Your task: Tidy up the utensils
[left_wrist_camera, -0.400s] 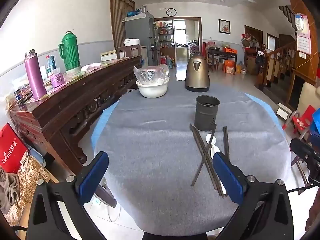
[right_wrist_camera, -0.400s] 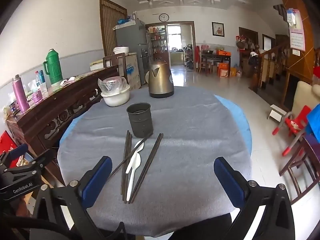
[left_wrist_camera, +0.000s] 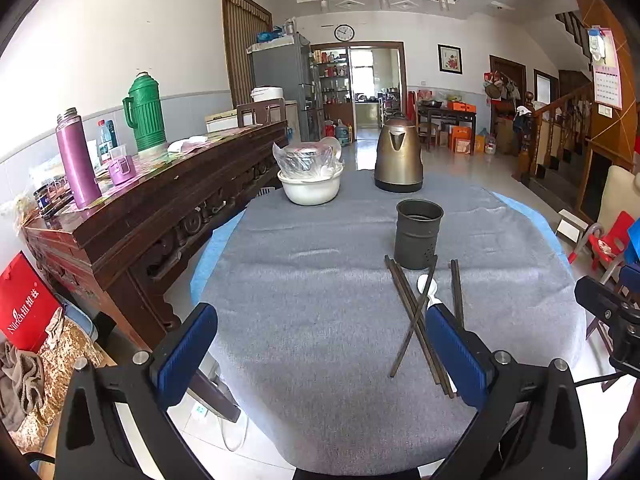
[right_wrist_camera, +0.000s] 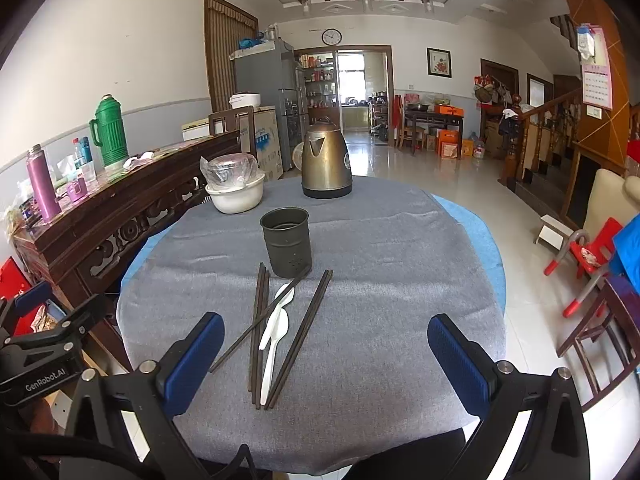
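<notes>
We are at the start: nothing is picked up, and both the left gripper (left_wrist_camera: pixel 320 354) and right gripper (right_wrist_camera: pixel 326 364) hang spread wide apart (empty). The chopsticks (right_wrist_camera: pixel 262 320) and white spoon (right_wrist_camera: pixel 276 330) lie just before the holder cup (right_wrist_camera: pixel 286 242), long axes running roughly six to twelve o'clock, the spoon's handle toward six. Next, we judge, comes closing on one chopstick.

Left gripper (left_wrist_camera: pixel 320 354) sits slightly farther right than 0.4 s ago; its right pad now covers more of the white spoon (left_wrist_camera: pixel 429 285). Right gripper (right_wrist_camera: pixel 326 354) sits marginally nearer the chopsticks (right_wrist_camera: pixel 259 320).
</notes>
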Demonstrator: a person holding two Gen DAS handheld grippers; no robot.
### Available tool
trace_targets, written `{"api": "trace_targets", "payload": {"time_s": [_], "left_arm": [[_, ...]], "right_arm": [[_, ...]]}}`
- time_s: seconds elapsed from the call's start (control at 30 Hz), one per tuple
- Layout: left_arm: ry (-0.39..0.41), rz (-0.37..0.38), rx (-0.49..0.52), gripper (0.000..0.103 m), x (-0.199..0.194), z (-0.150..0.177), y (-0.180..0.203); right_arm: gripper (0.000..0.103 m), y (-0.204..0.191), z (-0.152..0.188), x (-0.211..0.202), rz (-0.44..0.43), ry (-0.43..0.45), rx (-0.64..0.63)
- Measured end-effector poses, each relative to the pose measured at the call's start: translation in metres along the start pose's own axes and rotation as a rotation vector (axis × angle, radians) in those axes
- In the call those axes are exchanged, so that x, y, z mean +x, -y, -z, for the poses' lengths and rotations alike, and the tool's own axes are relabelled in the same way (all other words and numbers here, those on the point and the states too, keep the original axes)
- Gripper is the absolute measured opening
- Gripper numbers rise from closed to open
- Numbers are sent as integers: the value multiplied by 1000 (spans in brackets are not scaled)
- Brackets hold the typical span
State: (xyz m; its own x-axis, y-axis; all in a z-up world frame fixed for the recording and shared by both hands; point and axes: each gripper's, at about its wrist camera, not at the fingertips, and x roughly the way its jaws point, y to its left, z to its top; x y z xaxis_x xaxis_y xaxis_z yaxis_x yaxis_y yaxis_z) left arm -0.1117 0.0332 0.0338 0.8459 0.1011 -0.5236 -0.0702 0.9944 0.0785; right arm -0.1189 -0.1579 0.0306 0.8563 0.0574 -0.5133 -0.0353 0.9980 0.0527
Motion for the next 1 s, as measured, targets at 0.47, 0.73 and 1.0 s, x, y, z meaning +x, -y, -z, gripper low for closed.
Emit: {"api": "trace_targets", "payload": {"time_s": [0.47,0.73,1.0], "left_arm": [[-4,14,-6,103,0,4,-3],[-15,22,7,103,1,6,3],[-21,28,14,103,2,7,5]], "right_arm": [[103,7,5,0,16,-54,24],[103,8,5,-6,61,-103,-28],[103,9,6,-5,49,-70,15]]}}
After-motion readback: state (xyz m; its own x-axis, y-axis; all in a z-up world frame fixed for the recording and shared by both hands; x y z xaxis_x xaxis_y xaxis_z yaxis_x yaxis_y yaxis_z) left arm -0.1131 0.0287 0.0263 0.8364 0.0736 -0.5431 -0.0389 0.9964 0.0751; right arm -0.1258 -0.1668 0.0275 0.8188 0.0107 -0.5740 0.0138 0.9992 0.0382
